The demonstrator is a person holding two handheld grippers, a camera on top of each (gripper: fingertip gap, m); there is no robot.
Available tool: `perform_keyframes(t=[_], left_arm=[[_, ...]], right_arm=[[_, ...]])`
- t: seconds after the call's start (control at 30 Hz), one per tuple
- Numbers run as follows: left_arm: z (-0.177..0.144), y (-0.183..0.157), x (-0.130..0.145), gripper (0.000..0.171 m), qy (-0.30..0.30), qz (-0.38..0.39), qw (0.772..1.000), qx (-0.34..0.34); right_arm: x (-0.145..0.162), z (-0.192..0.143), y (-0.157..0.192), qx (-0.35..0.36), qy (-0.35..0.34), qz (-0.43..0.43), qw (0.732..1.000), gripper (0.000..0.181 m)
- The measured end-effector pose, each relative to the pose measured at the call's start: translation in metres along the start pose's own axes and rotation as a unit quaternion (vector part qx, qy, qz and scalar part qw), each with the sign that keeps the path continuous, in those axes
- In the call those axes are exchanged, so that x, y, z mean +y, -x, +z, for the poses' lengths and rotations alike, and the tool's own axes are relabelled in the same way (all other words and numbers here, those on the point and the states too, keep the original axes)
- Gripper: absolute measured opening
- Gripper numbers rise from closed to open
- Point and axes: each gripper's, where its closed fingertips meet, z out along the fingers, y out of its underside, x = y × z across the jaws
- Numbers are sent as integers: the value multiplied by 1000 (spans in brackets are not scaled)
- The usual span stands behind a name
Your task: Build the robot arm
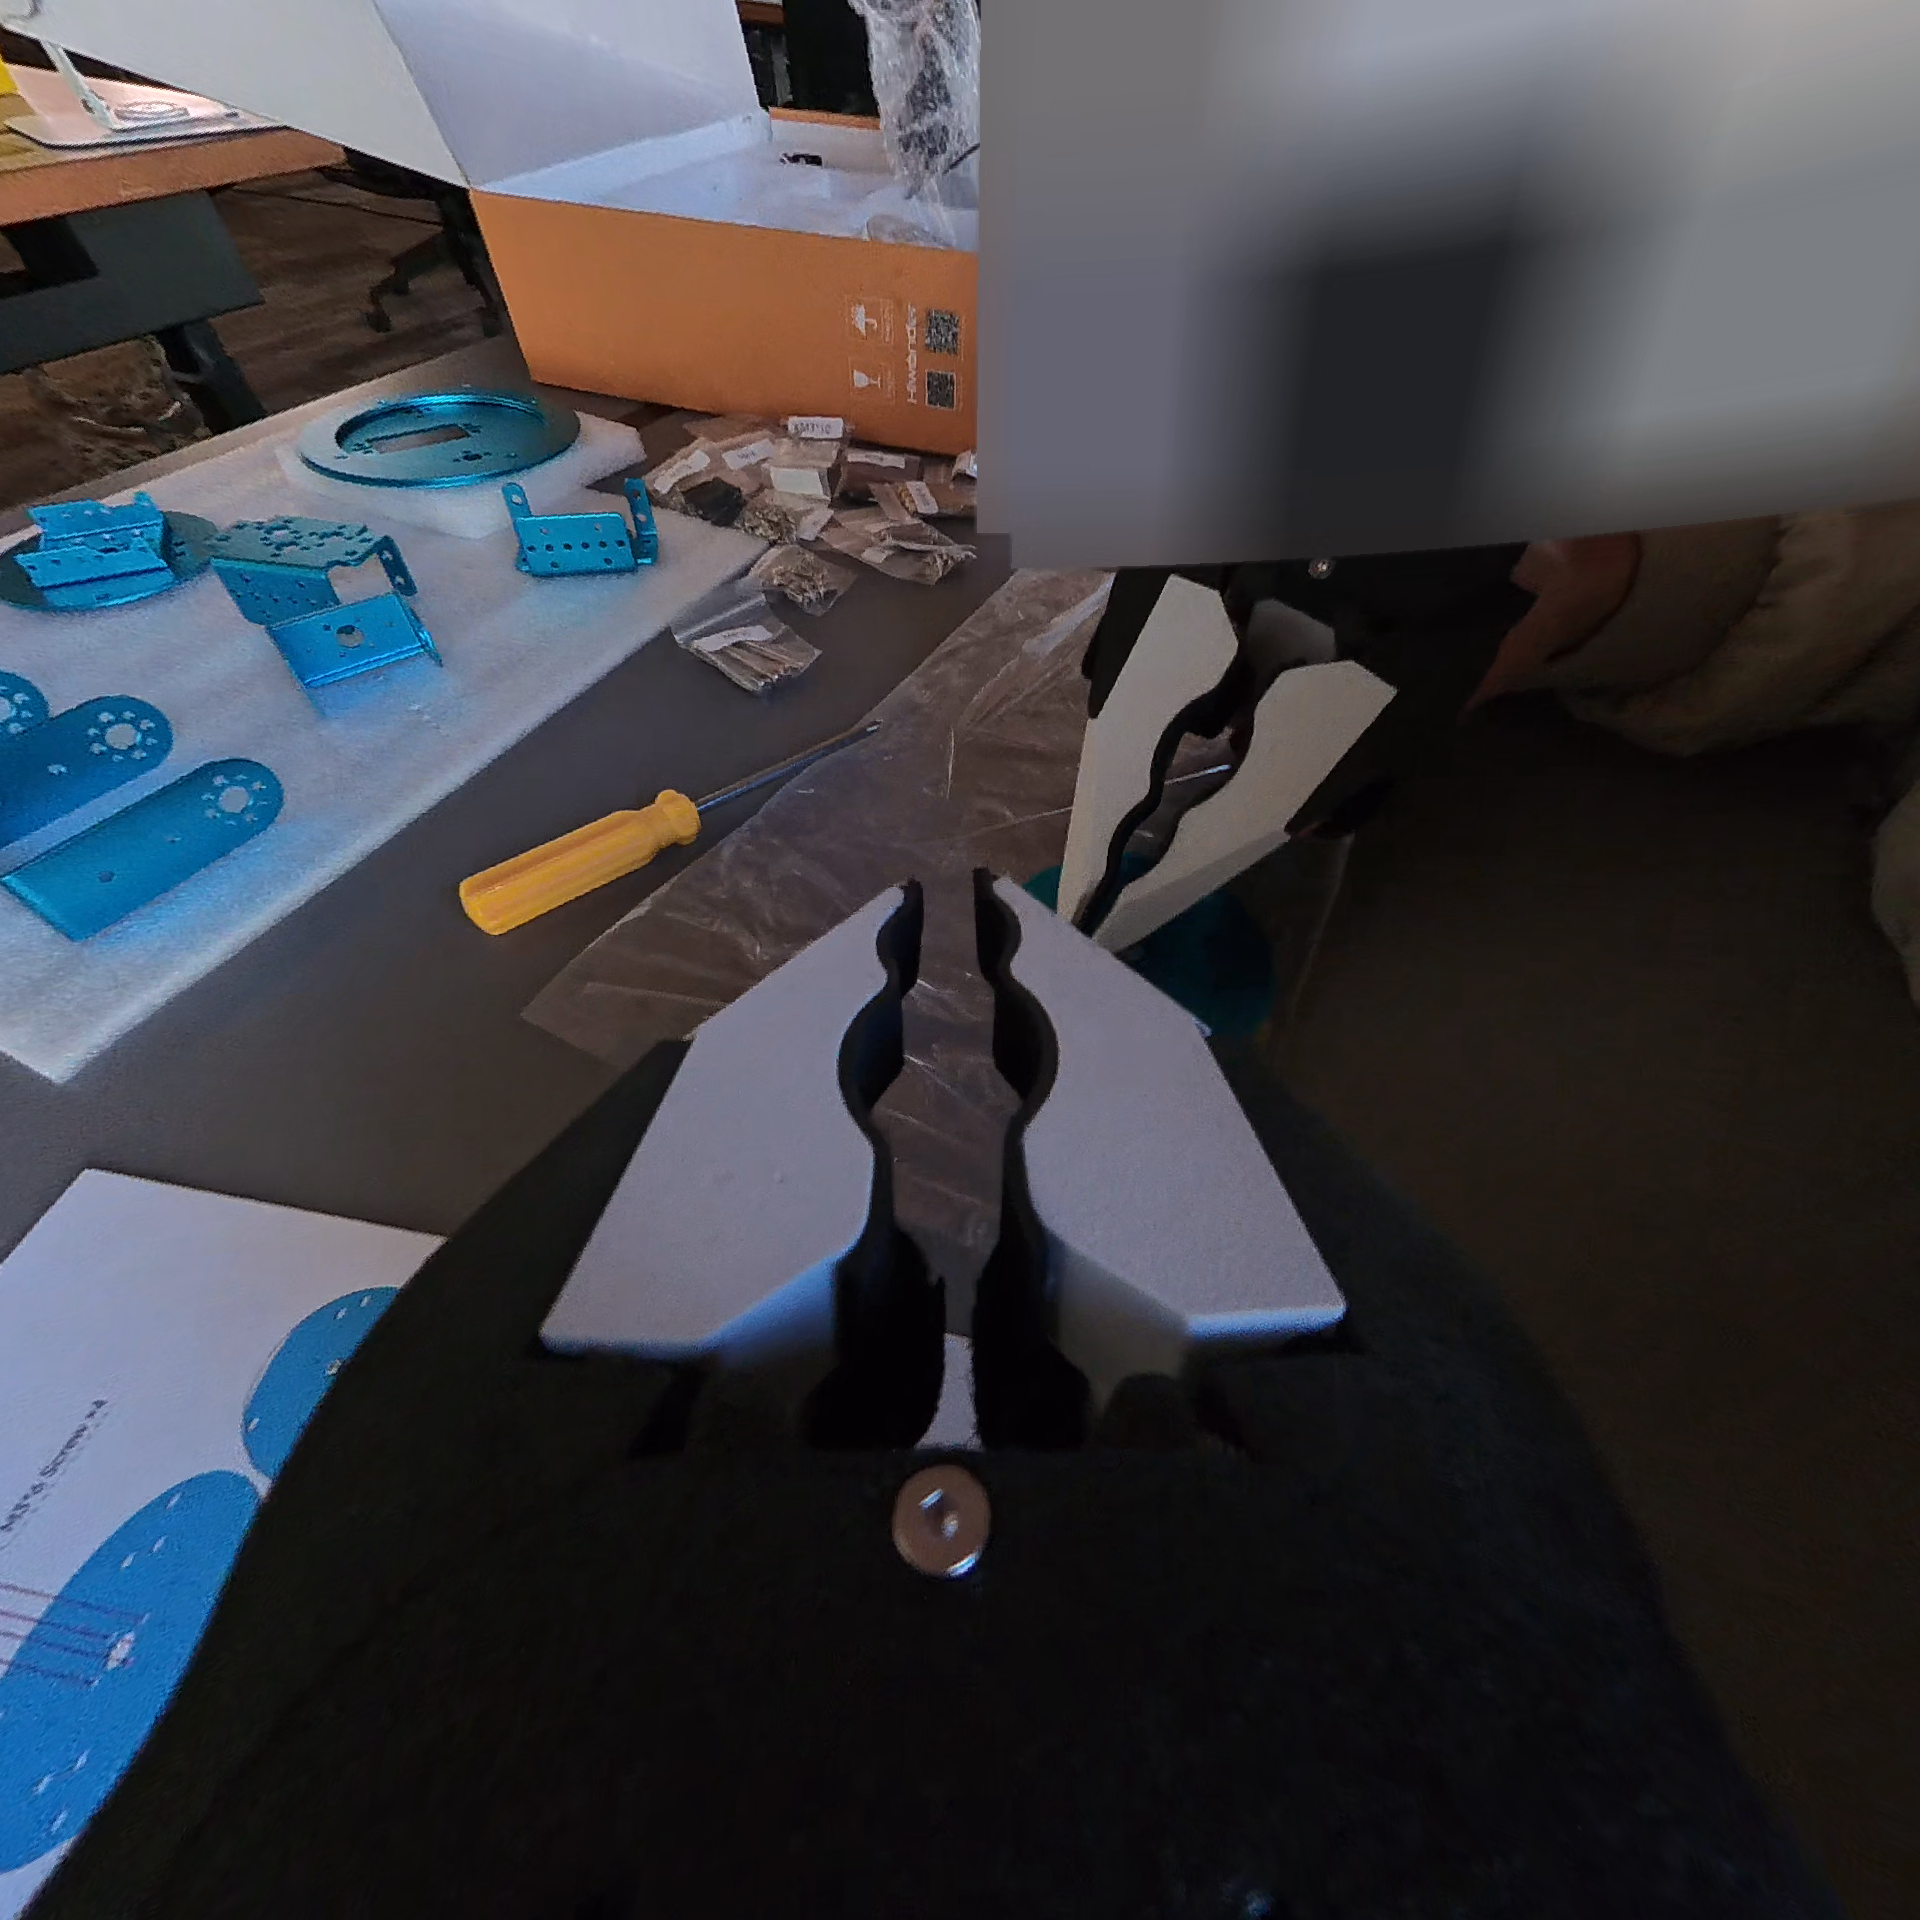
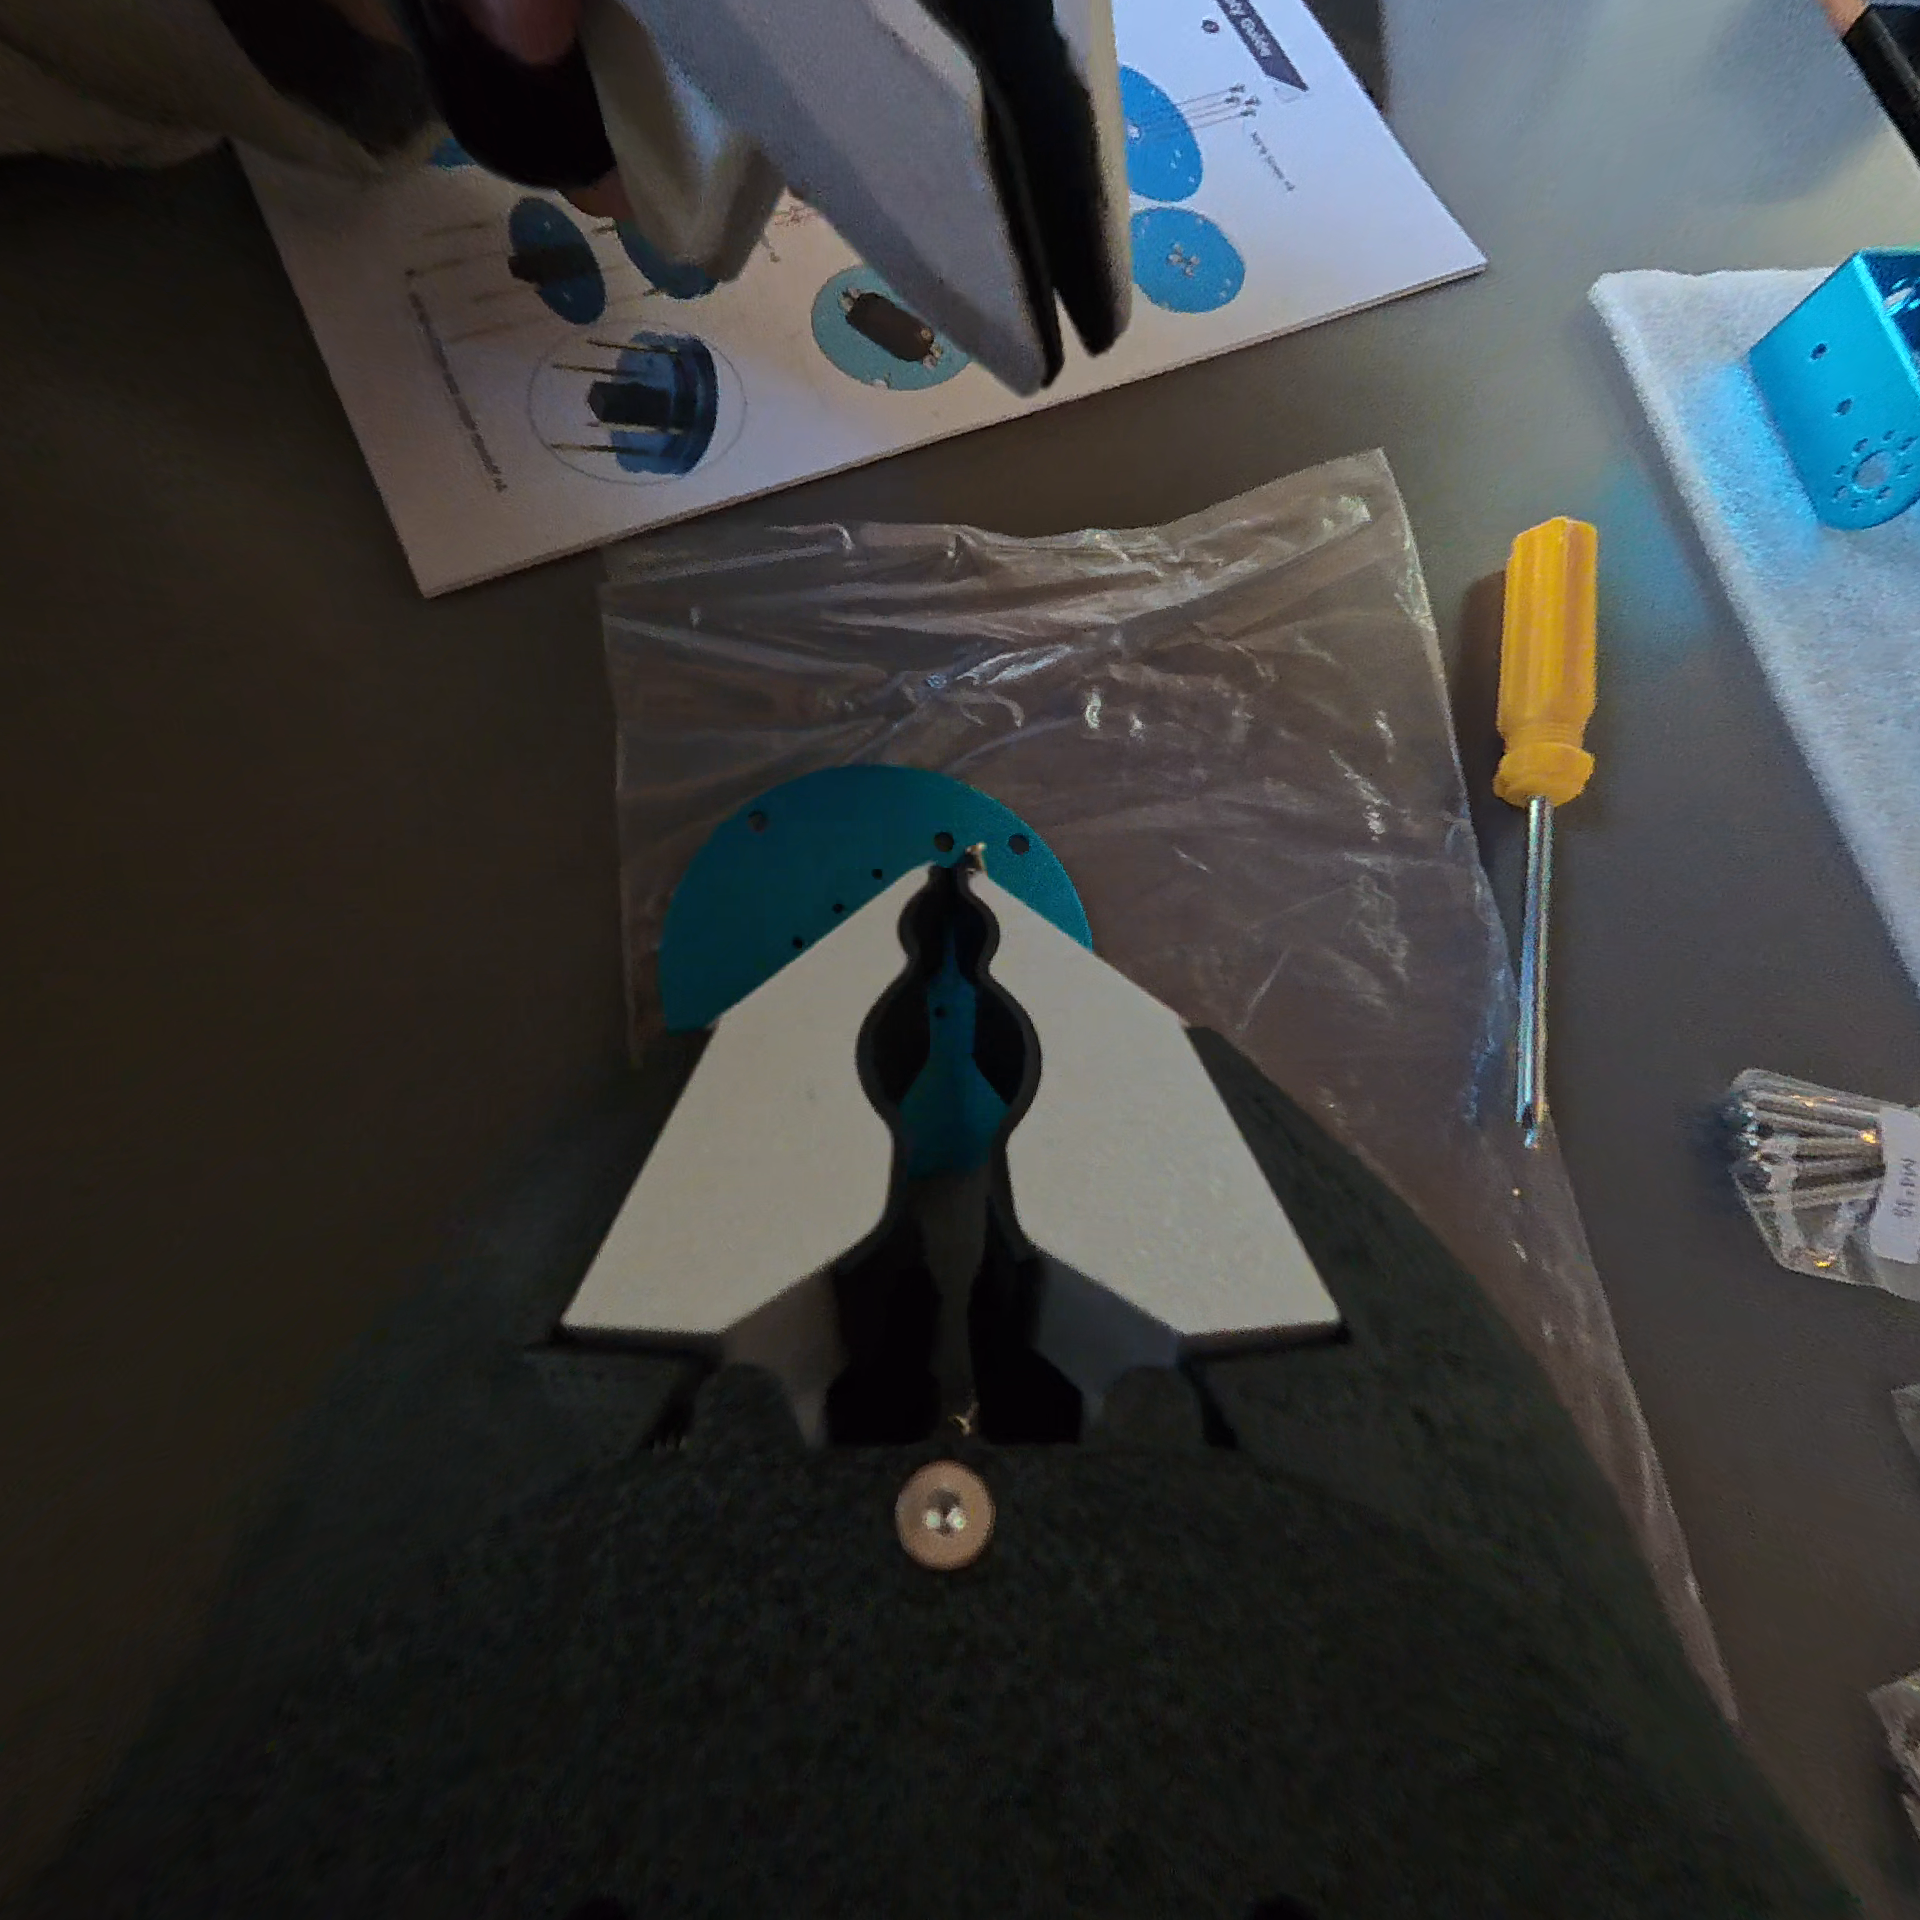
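My right gripper (image 2: pixel 961 868) is shut, tips down on a teal round disc (image 2: pixel 831 862) with several holes. The disc lies on a clear plastic bag (image 2: pixel 1143 707). A tiny metallic piece, like a small screw (image 2: pixel 975 854), sits pinched at the very tips. The left wrist view shows this gripper (image 1: pixel 1091 920) with its fingers closed, standing on the disc (image 1: pixel 1216 966). My left gripper (image 1: pixel 948 883) hovers over the bag (image 1: pixel 831 883) with a narrow gap and nothing between the pads. In the right wrist view it hangs (image 2: pixel 1049 353) above a printed sheet (image 2: pixel 1299 239).
A yellow-handled screwdriver (image 1: pixel 582 862) lies left of the bag, also in the right wrist view (image 2: pixel 1545 665). Blue metal brackets (image 1: pixel 312 592) and a blue ring (image 1: pixel 436 436) rest on white foam (image 1: pixel 166 935). Small screw bags (image 1: pixel 831 509) and an orange box (image 1: pixel 727 312) stand behind. My right fingertips sit around 8 cm from my left ones. About 12 cm separates my left fingertips from the yellow-handled screwdriver (image 1: pixel 582 862). The right camera catches it too, in the right wrist view (image 2: pixel 1540 630).
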Motion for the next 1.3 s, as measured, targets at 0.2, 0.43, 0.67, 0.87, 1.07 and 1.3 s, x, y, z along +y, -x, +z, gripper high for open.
perform_keyframes(t=[0.2,0.43,0.67,0.87,1.07,1.3], left_arm=[[11,-11,23,9,59,50,997,7],[16,-14,31,10,74,74,994,3],[16,-16,30,9,72,76,995,4],[17,-18,31,9,72,73,995,10],[17,-19,32,9,74,72,995,12],[19,-18,36,10,86,57,995,13]], right_arm=[[-5,-6,-4,11,-9,1,1000,0],[-3,-10,-10,1,-7,21,1000,10],[2,-6,-13,24,5,-4,1000,7],[4,-4,-12,17,9,-2,1000,8],[3,-3,-10,16,10,-4,1000,6],[2,-4,-12,12,4,9,1000,0]])
